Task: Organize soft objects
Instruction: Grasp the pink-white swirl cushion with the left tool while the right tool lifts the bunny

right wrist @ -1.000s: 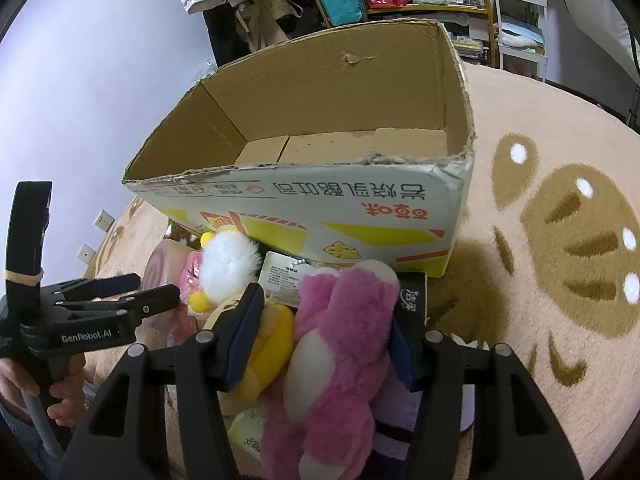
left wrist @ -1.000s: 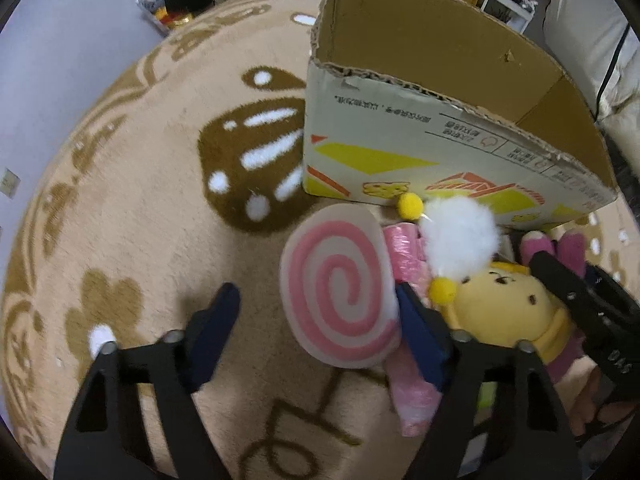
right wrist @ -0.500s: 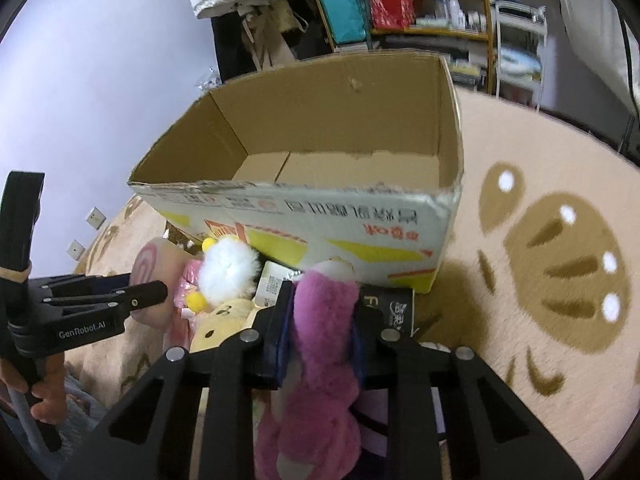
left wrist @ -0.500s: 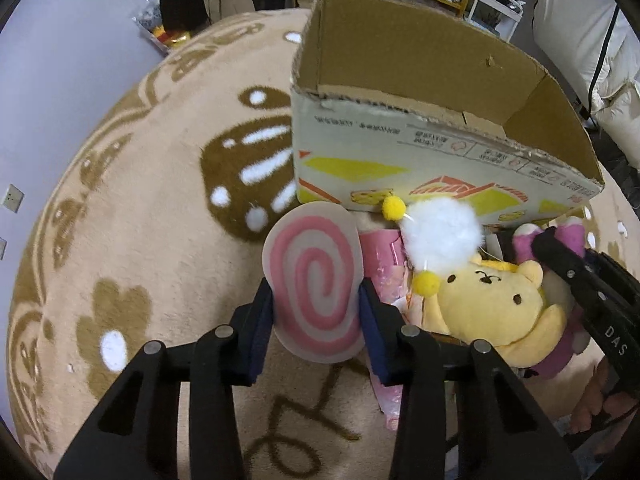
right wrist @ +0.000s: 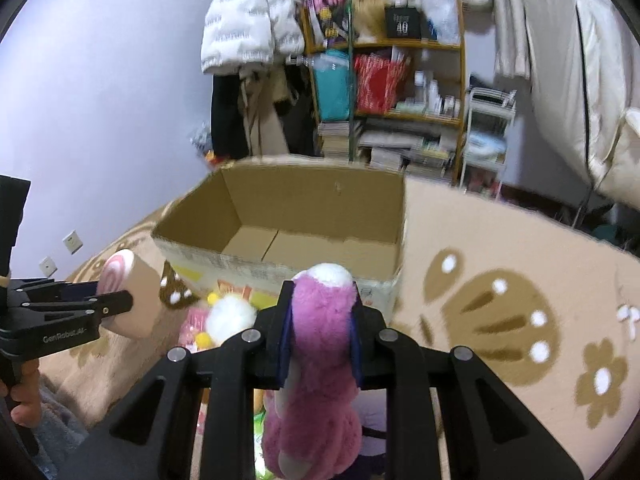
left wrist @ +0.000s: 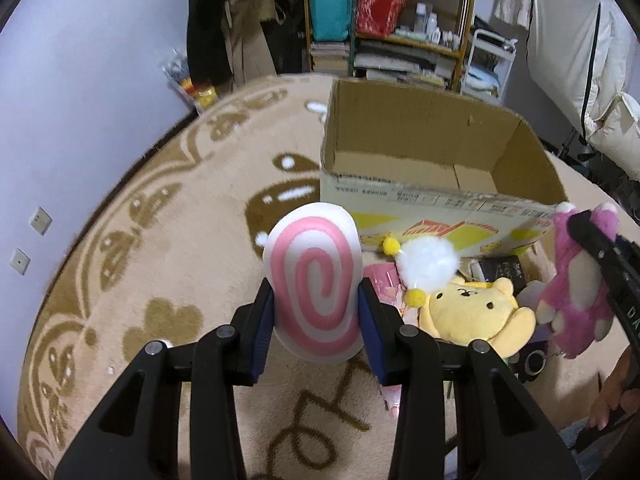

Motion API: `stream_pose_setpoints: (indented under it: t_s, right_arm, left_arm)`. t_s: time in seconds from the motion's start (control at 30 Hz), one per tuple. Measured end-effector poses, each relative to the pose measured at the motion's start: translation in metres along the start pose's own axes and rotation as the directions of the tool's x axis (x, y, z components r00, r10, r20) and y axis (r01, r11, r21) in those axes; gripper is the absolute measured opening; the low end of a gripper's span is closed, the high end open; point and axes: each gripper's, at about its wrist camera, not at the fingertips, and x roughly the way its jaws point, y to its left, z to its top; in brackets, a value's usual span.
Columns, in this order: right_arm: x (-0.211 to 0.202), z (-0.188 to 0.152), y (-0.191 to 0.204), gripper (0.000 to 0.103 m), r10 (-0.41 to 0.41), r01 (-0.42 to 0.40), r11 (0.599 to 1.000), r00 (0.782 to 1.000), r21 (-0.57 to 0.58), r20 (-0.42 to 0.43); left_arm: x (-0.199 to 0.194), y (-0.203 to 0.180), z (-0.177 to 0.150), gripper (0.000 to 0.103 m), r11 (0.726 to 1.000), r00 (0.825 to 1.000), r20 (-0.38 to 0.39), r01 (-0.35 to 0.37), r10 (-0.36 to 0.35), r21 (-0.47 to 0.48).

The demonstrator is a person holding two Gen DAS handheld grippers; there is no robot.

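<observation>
Tongs both gripping, left tongs [left wrist: 316,312] squeezing the pink swirl cushion [left wrist: 314,284], right tongs [right wrist: 320,332] clamped on the purple plush [right wrist: 320,344], I'd clear the cardboard box [right wrist: 280,216] rim beyond, seemingly empty, before releasing.

We look from two fisheye cameras, each sitting just behind its own hand-held gripper and facing forward and down along the fingers. The left view is close to the carpet [left wrist: 168,240]. The right view is aimed more level, toward the shelf [right wrist: 400,92]. Both views share the cardboard box [left wrist: 420,148] and the shelf behind it.
</observation>
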Motion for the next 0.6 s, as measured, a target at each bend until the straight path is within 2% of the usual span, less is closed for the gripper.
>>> stream_pose_setpoints:
  t_s: [0.27, 0.4, 0.6]
  right_arm:
    - [-0.034, 0.016, 0.02, 0.024, -0.049, 0.057, 0.997, 0.991, -0.06, 0.123]
    - [-0.044, 0.024, 0.03, 0.024, -0.063, 0.079, 0.993, 0.984, -0.085, 0.169]
    - [-0.056, 0.038, 0.036, 0.024, -0.064, 0.091, 0.99, 0.972, -0.109, 0.227]
  left_arm:
    - [-0.037, 0.002, 0.002, 0.038, 0.997, 0.988, 0.138, -0.073, 0.071, 0.008]
    - [-0.056, -0.001, 0.009, 0.038, 0.993, 0.969, 0.223, -0.114, 0.108, 0.013]
    - [-0.078, -0.006, 0.022, 0.038, 0.991, 0.943, 0.311, -0.13, 0.119, 0.014]
